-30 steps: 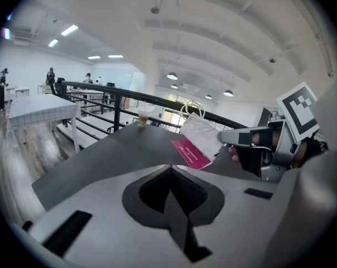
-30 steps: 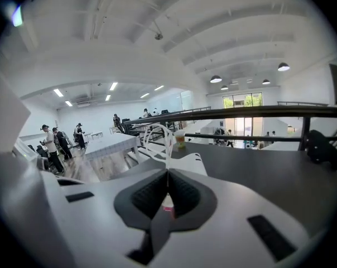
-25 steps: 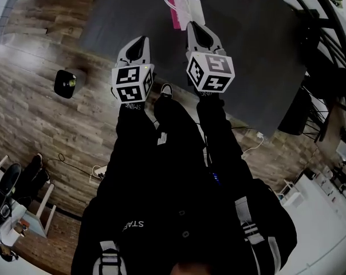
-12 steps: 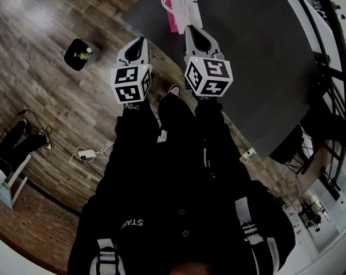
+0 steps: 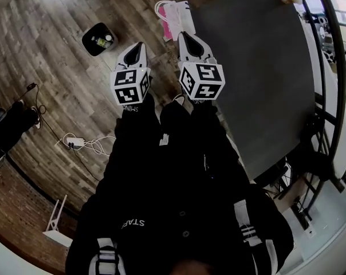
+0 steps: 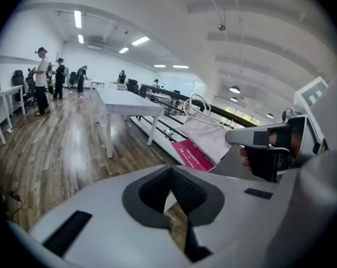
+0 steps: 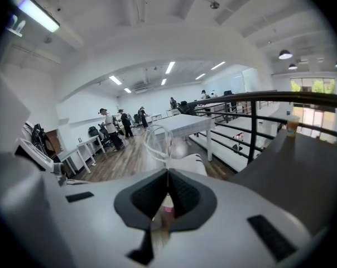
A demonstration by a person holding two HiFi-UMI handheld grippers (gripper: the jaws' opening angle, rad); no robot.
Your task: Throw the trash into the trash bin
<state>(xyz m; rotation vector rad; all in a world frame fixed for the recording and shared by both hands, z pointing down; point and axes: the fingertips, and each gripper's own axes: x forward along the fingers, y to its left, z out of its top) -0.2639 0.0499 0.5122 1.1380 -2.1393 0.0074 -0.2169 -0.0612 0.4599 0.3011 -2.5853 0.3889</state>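
Head view shows the trash bin [image 5: 99,39], a black tub on the wooden floor [image 5: 41,67] with a few items already inside. Right of the bin and well apart from it, the right gripper [image 5: 183,36] has its jaws clamped together on a white and pink paper bag [image 5: 174,15] with white loop handles; the bag sticks out beyond the jaw tips, in the air and not over the bin. Between the bin and the right gripper, the left gripper [image 5: 137,46] has its jaws closed on nothing. On the far side of both grippers from the bin lies a dark table [image 5: 259,67].
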